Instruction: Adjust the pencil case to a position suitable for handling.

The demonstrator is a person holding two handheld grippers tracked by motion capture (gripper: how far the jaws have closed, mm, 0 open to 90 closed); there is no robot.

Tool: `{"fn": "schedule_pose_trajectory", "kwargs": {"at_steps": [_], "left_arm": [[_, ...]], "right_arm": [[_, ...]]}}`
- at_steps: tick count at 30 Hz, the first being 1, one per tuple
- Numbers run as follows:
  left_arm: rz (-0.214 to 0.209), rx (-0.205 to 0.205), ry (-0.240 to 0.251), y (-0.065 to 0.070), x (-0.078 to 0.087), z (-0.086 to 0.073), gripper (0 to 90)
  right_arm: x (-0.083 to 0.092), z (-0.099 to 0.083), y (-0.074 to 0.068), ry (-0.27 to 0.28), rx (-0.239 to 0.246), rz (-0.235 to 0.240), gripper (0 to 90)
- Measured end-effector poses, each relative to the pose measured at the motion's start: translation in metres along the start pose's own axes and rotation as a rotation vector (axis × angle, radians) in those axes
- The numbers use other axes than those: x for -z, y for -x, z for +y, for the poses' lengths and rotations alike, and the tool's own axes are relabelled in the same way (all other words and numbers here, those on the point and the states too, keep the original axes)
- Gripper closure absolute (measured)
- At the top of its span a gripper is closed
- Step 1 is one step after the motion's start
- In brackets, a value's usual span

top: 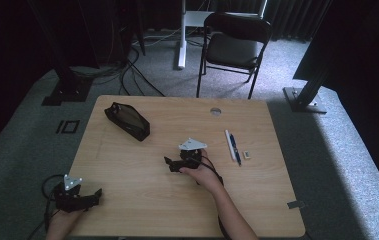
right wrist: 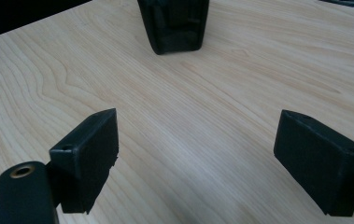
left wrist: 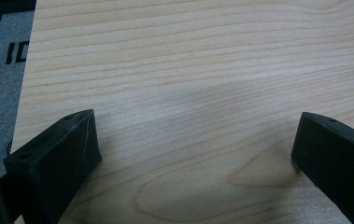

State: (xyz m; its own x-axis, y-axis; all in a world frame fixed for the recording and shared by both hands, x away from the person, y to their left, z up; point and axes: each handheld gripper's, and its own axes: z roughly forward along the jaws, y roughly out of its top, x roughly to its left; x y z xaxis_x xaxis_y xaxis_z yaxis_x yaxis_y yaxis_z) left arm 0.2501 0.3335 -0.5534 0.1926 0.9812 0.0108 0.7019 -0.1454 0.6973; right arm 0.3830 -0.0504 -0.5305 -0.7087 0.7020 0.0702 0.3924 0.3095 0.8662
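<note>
The right gripper, jaws spread, points at a black case lying farther left; the left gripper rests spread near the table's left corner.

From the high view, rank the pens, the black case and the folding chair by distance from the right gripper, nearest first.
From the right gripper:
1. Pens, on the table to its right.
2. Black case, toward the table's far left.
3. Folding chair, on the carpet beyond the table's far edge.
</note>
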Motion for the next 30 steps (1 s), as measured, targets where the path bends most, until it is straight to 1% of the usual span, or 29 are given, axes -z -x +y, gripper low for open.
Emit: {"fn": "schedule_pose_trajectory", "kwargs": {"at_steps": [2,9,10,13,16,22,24,26,28,30], "left_arm": [[0.0,0.0,0.0,0.0,0.0,0.0,1.2],[0.0,0.0,0.0,0.0,0.0,0.0,1.2],[0.0,0.0,0.0,0.0,0.0,0.0,1.2],[0.0,0.0,-0.001,0.0,0.0,0.0,1.2],[0.0,-0.001,-0.001,0.0,0.0,0.0,1.2],[0.0,0.0,-0.001,0.0,0.0,0.0,1.2],[0.0,-0.001,0.0,0.0,0.0,0.0,1.2],[0.0,-0.001,0.0,0.0,0.0,0.0,1.2],[0.0,0.0,0.0,0.0,0.0,0.0,1.2],[-0.001,-0.001,0.0,0.0,0.0,0.0,1.2]], "right_arm": [[-0.003,0.003,-0.002,-0.003,0.008,0.001,13.9],[-0.015,0.014,-0.008,0.023,0.033,0.01,15.9],[-0.017,0.015,-0.009,0.018,0.038,0.008,19.4],[-0.023,0.019,-0.011,0.006,0.051,0.003,22.7],[-0.028,0.023,-0.012,0.007,0.052,0.004,22.8],[-0.036,0.031,-0.015,0.04,0.056,0.008,22.8],[-0.04,0.035,-0.017,0.047,0.067,0.003,24.3],[-0.042,0.038,-0.018,0.056,0.067,0.0,24.4],[-0.045,0.042,-0.019,0.063,0.074,-0.002,28.6],[-0.048,0.046,-0.02,0.067,0.077,-0.007,30.6]]}}
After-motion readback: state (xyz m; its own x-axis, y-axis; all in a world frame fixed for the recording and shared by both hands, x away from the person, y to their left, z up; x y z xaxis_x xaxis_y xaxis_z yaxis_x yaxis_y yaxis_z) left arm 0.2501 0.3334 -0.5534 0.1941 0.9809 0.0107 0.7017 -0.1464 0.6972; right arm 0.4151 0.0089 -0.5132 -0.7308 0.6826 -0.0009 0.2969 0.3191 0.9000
